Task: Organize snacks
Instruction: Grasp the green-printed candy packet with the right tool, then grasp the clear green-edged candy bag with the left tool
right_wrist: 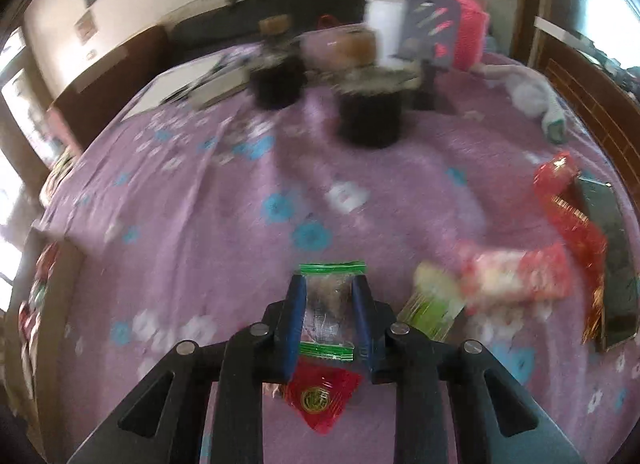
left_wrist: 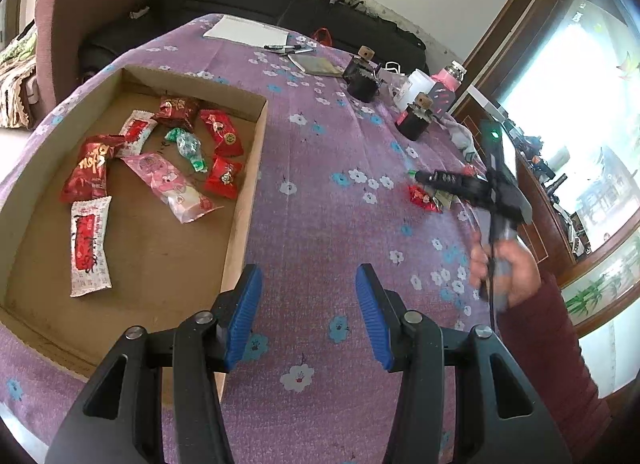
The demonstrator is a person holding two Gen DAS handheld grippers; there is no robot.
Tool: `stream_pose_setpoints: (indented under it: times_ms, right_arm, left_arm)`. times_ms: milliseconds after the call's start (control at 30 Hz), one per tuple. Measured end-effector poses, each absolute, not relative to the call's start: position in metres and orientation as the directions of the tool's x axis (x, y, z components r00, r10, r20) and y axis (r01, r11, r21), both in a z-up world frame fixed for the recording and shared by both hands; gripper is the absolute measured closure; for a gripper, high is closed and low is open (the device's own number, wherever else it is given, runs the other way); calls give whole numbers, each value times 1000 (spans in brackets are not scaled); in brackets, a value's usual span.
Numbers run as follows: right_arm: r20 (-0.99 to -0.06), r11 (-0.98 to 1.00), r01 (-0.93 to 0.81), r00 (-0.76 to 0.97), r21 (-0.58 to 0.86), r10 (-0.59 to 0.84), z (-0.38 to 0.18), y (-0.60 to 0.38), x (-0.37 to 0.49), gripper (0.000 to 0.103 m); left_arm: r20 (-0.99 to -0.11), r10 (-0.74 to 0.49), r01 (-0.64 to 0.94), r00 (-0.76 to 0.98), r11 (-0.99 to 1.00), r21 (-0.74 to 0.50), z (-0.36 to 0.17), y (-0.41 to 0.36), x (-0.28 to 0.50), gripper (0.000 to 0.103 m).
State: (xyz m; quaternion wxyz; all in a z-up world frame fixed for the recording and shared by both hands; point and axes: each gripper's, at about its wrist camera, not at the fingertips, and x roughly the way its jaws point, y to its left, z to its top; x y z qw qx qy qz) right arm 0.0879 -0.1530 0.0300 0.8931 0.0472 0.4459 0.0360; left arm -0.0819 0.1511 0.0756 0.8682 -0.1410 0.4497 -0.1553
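Clamped between the right claw's [right_wrist: 329, 306] blue pads is a clear, green-edged candy [right_wrist: 329, 296], with a red candy [right_wrist: 322, 396] just beneath it. Left claw [left_wrist: 309, 314] stands apart, empty, over the purple cloth [left_wrist: 320, 191], the cardboard box [left_wrist: 244, 199] of snacks just to its left.

I see two dark jars [left_wrist: 362, 77] with cork lids, a pink bottle [left_wrist: 450, 81], pens [left_wrist: 286, 48] and white paper [left_wrist: 246, 32].

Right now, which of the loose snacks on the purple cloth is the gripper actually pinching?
The clear packet with green-striped ends, squeezed between the right gripper pads. The red gold-seal candy lies below it, and the pink-white bar lies off to the side, both untouched.
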Motion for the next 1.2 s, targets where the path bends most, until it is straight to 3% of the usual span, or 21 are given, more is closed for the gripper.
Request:
stream_pose_setpoints:
  times_ms: [100, 167, 300, 467, 700, 767, 833, 1200]
  right_arm:
    - [-794, 963, -160, 545, 216, 268, 30, -138, 55, 78]
    - [-747, 937, -195, 567, 289, 348, 42, -146, 36, 77]
    - [-679, 962, -19, 704, 274, 207, 63, -196, 19, 62]
    - [-715, 960, 123, 692, 250, 97, 51, -225, 36, 62]
    - [-759, 970, 175, 651, 166, 12, 30, -213, 79, 61]
    - [-760, 976, 183, 649, 122, -27, 27, -206, 87, 64]
    - [-759, 976, 185, 650, 113, -36, 26, -205, 85, 80]
    - [-740, 975, 127, 670, 182, 51, 17, -200, -2, 80]
  left_arm:
    - [-737, -408, 153, 538, 908, -391, 73, 148, -80, 56]
    - [-738, -417, 165, 531, 905, -393, 71, 144, -80, 56]
    - [-741, -432, 183, 514, 899, -397, 69, 137, -80, 56]
    - [-740, -444, 213, 505, 895, -391, 71, 126, -83, 56]
    - [-751, -435, 232, 497, 901, -367, 72, 118, -86, 56]
    - [-754, -430, 234, 497, 903, -361, 74, 117, -87, 56]
    - [-753, -423, 233, 504, 906, -353, 77, 118, -88, 56]
    - [-755, -445, 236, 482, 895, -377, 77, 95, -57, 56]
